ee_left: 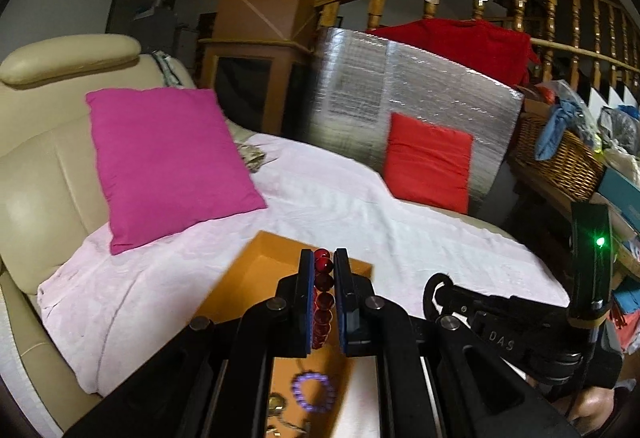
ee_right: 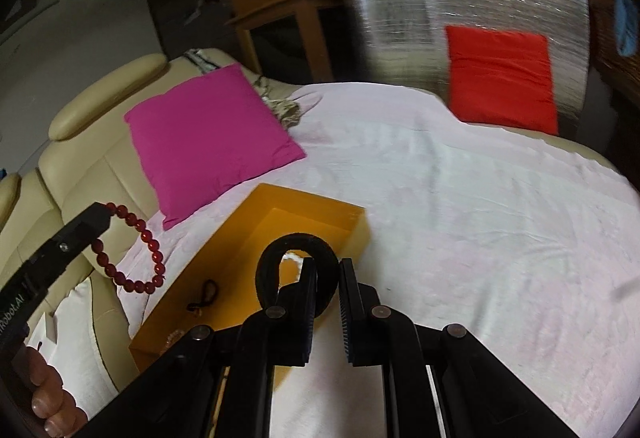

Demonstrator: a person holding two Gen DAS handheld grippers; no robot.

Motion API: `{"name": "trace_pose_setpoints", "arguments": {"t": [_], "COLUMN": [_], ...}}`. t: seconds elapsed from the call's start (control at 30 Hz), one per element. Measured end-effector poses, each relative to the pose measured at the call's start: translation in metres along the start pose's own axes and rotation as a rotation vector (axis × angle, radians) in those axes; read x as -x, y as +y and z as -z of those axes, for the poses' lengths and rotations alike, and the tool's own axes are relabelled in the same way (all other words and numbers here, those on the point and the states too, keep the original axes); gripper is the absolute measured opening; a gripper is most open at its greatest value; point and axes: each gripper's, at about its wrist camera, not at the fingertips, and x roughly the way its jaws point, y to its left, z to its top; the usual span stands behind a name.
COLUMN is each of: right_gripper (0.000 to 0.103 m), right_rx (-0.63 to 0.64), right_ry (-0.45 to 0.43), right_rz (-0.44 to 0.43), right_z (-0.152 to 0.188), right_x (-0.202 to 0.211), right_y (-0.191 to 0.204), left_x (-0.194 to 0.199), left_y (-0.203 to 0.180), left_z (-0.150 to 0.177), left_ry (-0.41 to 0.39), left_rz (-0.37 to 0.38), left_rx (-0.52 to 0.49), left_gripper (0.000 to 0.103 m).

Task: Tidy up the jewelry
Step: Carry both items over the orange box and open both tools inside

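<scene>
Left hand-held gripper (ee_left: 324, 266) clamps red bead bracelet (ee_left: 323, 298) above orange box (ee_right: 256, 250); right hand-held gripper (ee_right: 325, 270) pinches black band (ee_right: 294, 242), lower part hidden. Purple bracelet (ee_left: 314, 390) in box, blurred.

Not much lettering to call here. On the black body of the right gripper (ee_left: 436, 290), seen from the left wrist camera, raised letters read "DAS". Over in the right wrist view, the side of the left gripper (ee_right: 105, 213) carries white print along its black arm, near the lower left edge; it reads "Robot.AI", though the start of the word runs off into the dark rim and may be cut short. The silver foil panel (ee_left: 400, 94) shows a darker rectangular patch that could be a printed label, but it is too blurred to read. Nothing else legible on either side.
</scene>
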Motion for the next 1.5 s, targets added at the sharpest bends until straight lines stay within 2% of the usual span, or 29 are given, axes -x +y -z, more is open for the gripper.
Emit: {"name": "trace_pose_setpoints", "arguments": {"t": [0.3, 0.7, 1.0, 1.3, 1.33, 1.4, 1.47, 1.5], "right_gripper": [0.012, 0.012, 0.012, 0.013, 0.015, 0.029, 0.058, 0.058], "right_rx": [0.037, 0.049, 0.027, 0.071, 0.073, 0.067, 0.038, 0.021], "right_ry": [0.043, 0.121, 0.211, 0.311, 0.316, 0.325, 0.319, 0.298], "right_rz": [-0.027, -0.038, -0.026, 0.002, 0.003, 0.003, -0.006, -0.008], "right_z": [-0.008, -0.015, -0.033, -0.041, -0.042, -0.043, -0.045, -0.046], "right_x": [-0.037, -0.094, -0.159, -0.215, -0.219, -0.225, -0.226, -0.224], "right_y": [0.033, 0.050, 0.041, 0.062, 0.064, 0.066, 0.063, 0.060], "left_x": [-0.020, -0.065, -0.103, -0.126, -0.128, -0.128, -0.127, -0.125], "left_y": [0.044, 0.077, 0.083, 0.081, 0.082, 0.084, 0.084, 0.084], "left_z": [0.008, 0.022, 0.045, 0.061, 0.063, 0.064, 0.064, 0.064], "left_ry": [0.040, 0.121, 0.214, 0.297, 0.306, 0.316, 0.322, 0.315], "left_rz": [-0.068, -0.096, -0.081, -0.083, -0.093, -0.097, -0.111, -0.125], "left_rx": [0.029, 0.054, 0.057, 0.045, 0.049, 0.052, 0.047, 0.042], "left_gripper": [0.010, 0.010, 0.010, 0.010, 0.011, 0.016, 0.040, 0.044]}}
